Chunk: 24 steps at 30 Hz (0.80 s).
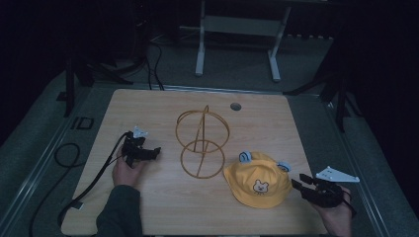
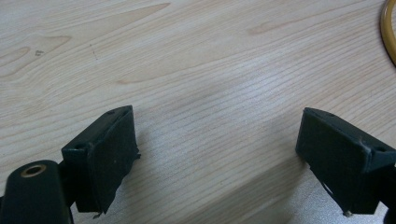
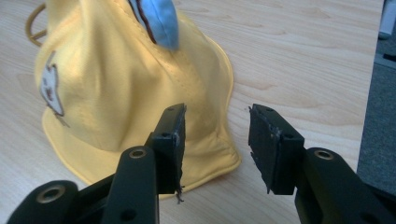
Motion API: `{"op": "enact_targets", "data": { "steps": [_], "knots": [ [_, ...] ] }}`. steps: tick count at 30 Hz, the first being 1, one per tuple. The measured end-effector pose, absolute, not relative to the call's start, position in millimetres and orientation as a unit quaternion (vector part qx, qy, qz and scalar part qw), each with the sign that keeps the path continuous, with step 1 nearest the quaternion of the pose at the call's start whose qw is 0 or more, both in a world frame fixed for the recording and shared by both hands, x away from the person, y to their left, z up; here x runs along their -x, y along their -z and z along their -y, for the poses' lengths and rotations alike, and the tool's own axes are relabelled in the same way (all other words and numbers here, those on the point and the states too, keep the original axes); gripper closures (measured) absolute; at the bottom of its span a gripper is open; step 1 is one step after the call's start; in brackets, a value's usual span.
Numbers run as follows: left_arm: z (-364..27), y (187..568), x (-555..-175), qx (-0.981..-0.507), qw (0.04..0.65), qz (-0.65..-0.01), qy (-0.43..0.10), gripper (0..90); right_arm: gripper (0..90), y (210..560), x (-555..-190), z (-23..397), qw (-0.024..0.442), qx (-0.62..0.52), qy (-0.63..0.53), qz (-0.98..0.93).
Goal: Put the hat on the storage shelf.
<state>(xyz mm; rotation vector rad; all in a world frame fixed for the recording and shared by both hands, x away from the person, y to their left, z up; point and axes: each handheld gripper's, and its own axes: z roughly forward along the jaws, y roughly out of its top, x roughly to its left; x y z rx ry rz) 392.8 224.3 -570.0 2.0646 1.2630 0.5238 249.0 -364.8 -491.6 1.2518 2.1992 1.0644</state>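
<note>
Yellow hat (image 1: 257, 185) lay flat on the table (image 1: 148, 106), just right of the gold wire stand (image 1: 202, 143) and in front of it, close but apart. Nothing was hung on the stand yet, so by my guess the job was barely started: the hat was not gripped or lifted, and all of the carrying and placing was left

Right gripper (image 1: 302, 183) sat just right of the hat, pointing at its brim, jaws apart and empty. The right gripper view put the hat's brim edge (image 3: 205, 172) just ahead of the jaws (image 3: 215, 140), one pad over the fabric, no pinch that I could see

Left gripper (image 1: 154, 151) rested left of the stand, well clear of the hat, jaws wide apart over bare wood (image 2: 215, 140)

High view gave the whole layout, the bear patch and both blue ears. The right gripper view showed one blue ear (image 3: 159, 21) up close and the brim seam. The left gripper view caught a sliver of the stand's ring (image 2: 388, 32)
</note>
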Motion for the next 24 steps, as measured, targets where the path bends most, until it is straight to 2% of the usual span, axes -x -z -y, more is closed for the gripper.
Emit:
{"op": "enact_targets", "data": {
  "steps": [24],
  "knots": [
    [-224.1,570.0,-392.8,-0.787,0.328,-0.483,-0.200,12.3,58.8,443.2,-254.6,350.8,0.217,-0.382,-0.354,-0.825]
  ]
}}
